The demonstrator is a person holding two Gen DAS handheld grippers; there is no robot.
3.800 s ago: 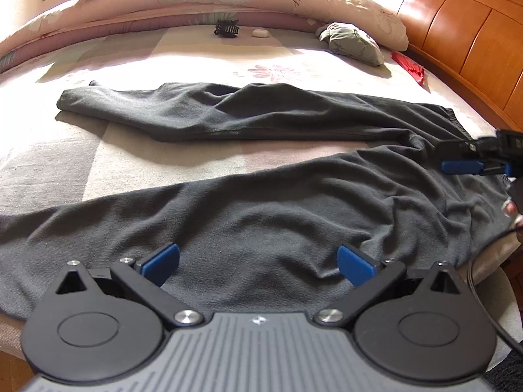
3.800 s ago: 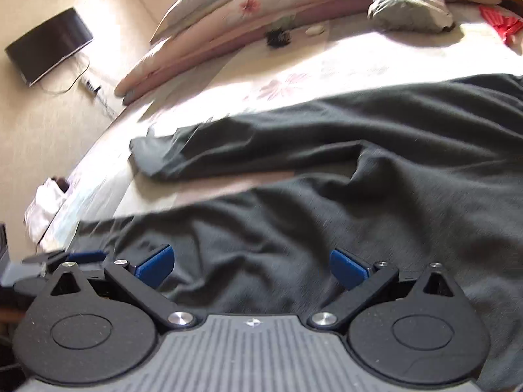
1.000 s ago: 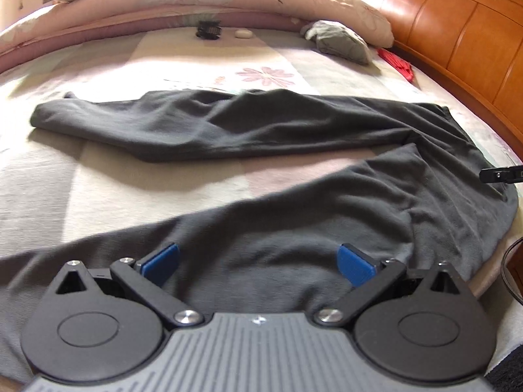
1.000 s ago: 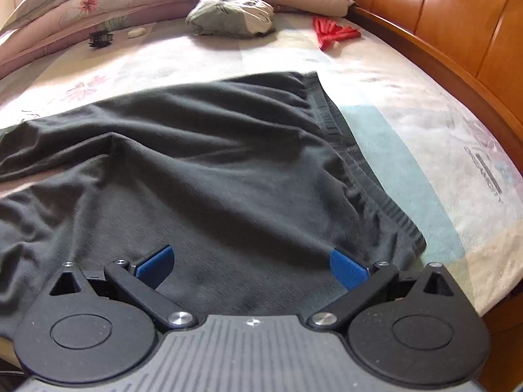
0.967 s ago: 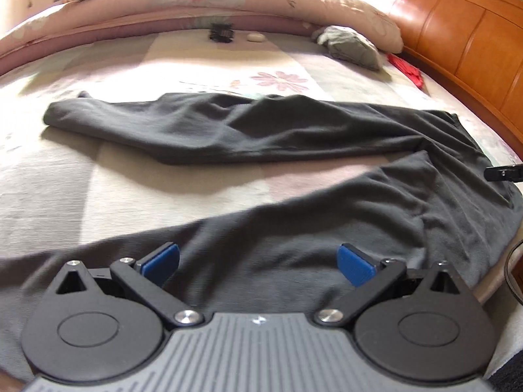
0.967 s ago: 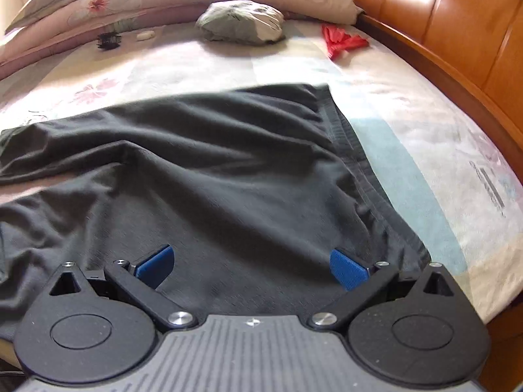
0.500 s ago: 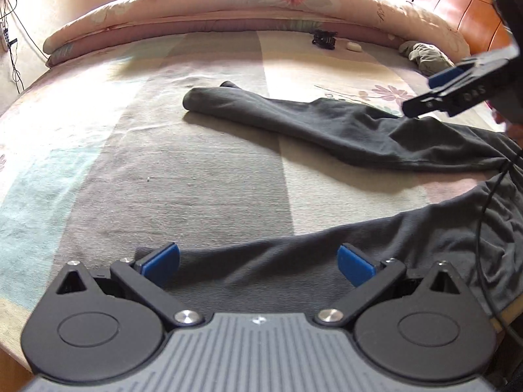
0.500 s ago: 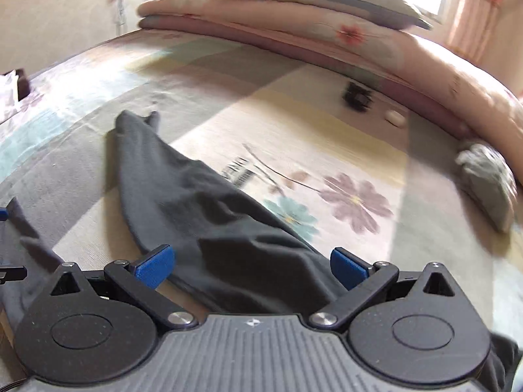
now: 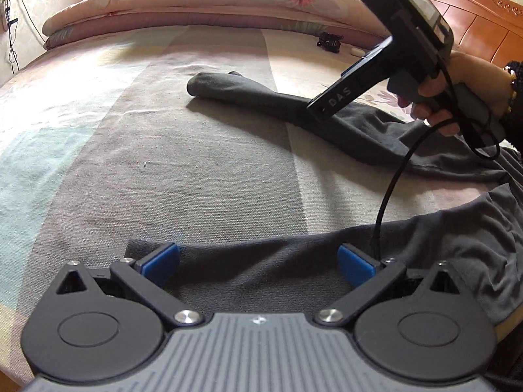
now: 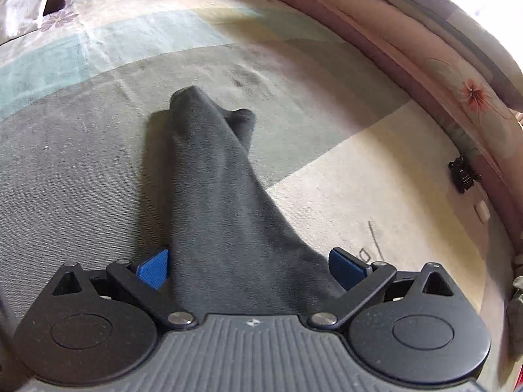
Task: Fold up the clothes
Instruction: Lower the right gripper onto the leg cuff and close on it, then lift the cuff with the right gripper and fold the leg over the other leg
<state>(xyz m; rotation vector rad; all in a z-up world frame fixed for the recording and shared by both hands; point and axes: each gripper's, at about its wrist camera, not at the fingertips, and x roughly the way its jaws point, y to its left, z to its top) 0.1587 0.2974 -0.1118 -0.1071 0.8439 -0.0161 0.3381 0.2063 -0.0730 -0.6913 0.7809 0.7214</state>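
Note:
Dark grey trousers point(image 9: 376, 130) lie spread on the bed with the two legs apart. My left gripper point(image 9: 258, 261) is open, its blue pads either side of the near leg's cuff end point(image 9: 261, 254). My right gripper point(image 10: 250, 264) is open over the far leg point(image 10: 215, 189), with that leg running between its pads toward its cuff point(image 10: 196, 98). In the left wrist view the right gripper's body point(image 9: 385, 42), held by a hand, hovers above the far leg.
The bed has a striped grey, cream and teal cover point(image 9: 163, 163). A rolled pink floral quilt point(image 9: 212, 3) and pillow line the far side. A black hair clip point(image 9: 330, 42) and a small white object point(image 10: 482, 210) lie near the quilt. The wooden headboard point(image 9: 483, 26) is at right.
Both grippers have swung from the waist end toward the leg ends. The left now frames the near cuff; the right has moved along and over the far leg. Both stay open.

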